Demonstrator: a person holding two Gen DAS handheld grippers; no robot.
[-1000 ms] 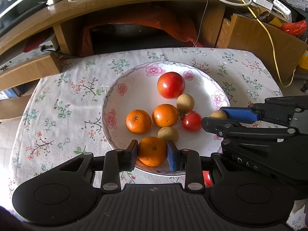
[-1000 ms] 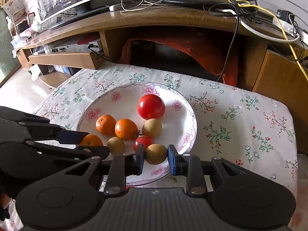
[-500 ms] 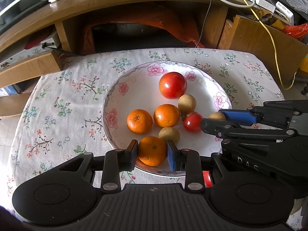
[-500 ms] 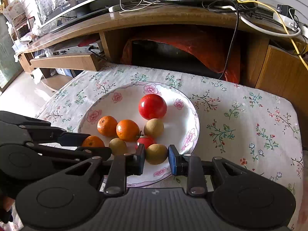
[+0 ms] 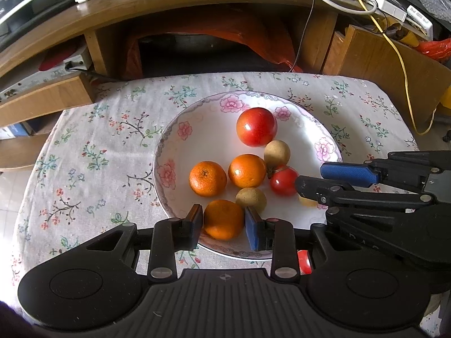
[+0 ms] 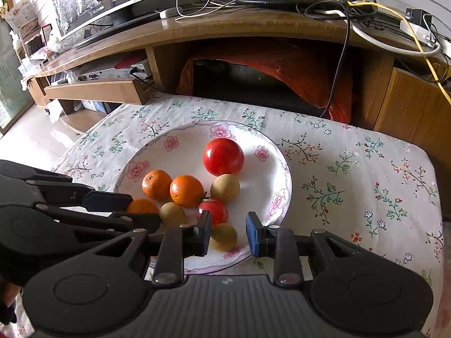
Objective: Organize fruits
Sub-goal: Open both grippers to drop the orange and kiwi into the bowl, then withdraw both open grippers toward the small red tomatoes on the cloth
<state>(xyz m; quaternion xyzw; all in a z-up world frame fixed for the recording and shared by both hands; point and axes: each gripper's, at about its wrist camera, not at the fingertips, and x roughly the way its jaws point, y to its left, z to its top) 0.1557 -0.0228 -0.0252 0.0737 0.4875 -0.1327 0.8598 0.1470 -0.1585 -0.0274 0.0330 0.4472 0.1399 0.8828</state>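
Now that my right gripper (image 6: 228, 234) has let go, the small brown fruit (image 6: 224, 237) it was pinching half a second ago looks smaller and lower between the pads. A clear gap shows on its 3 o'clock side. It sits on the inner slope of the flowered plate (image 6: 284, 169) at the plate's 6 o'clock edge, so I judge that piece delivered. Those jaws stand slightly apart, holding nothing.

My left gripper (image 5: 224, 224) has not changed: its jaws are narrow and both pads press the nearest orange (image 5: 224, 219), which rests low on the plate at the 7 o'clock side. That one seems ready for release next.

Just beyond my pads the fruit crowds together: a second brown fruit (image 6: 172, 213), a small tomato (image 6: 215, 211) with its stem, two more oranges (image 6: 186, 190) side by side, and a third brown fruit (image 6: 225, 187). A big red tomato (image 6: 223, 156) lies toward 12 o'clock. The plate's 9 to 11 o'clock stretch is bare.

Something red (image 5: 304, 262) peeks out under my hardware, off the plate; I cannot tell what it is. My two grippers sit close together, so backing out needs care. Beyond the floral tablecloth (image 6: 366, 169) stands a wooden TV stand (image 6: 253, 28) draped with cables.
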